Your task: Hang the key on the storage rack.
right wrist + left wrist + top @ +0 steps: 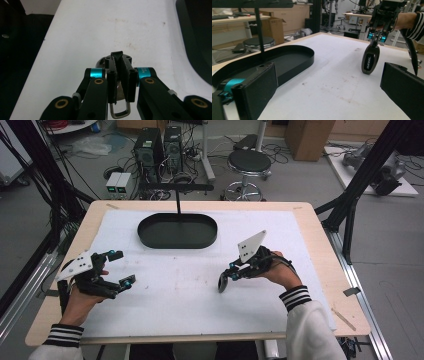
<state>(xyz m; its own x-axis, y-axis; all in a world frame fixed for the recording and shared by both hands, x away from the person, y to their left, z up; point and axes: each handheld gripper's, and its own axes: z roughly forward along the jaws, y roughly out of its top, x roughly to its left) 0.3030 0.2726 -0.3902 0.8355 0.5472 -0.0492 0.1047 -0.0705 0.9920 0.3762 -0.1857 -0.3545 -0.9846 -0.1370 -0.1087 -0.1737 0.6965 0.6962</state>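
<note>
White sheeting is covering most of the surface (200, 290), with bare wood showing along its edges, and stools, computer towers and cables are sitting on the floor beyond it. Toward the far side an oval black tray (177, 231) is lying on the sheet; nothing is lying in the part of it that the pictures show, and a thin black post is rising just behind its far rim.

At the near left, the left gripper (120, 268) is hovering low with its jaws wide apart, holding nothing. The right gripper (231, 272) is pointing down at the sheet, its jaws clamped on a small dark grey object (223, 283), perhaps a key fob, whose lower end is touching or almost touching the sheet.

From the left gripper view the object (370, 60) is showing pale lettering on its flat face, too small to read surely. The right gripper view is showing instead a wire loop at its upper end, between the jaws.
</note>
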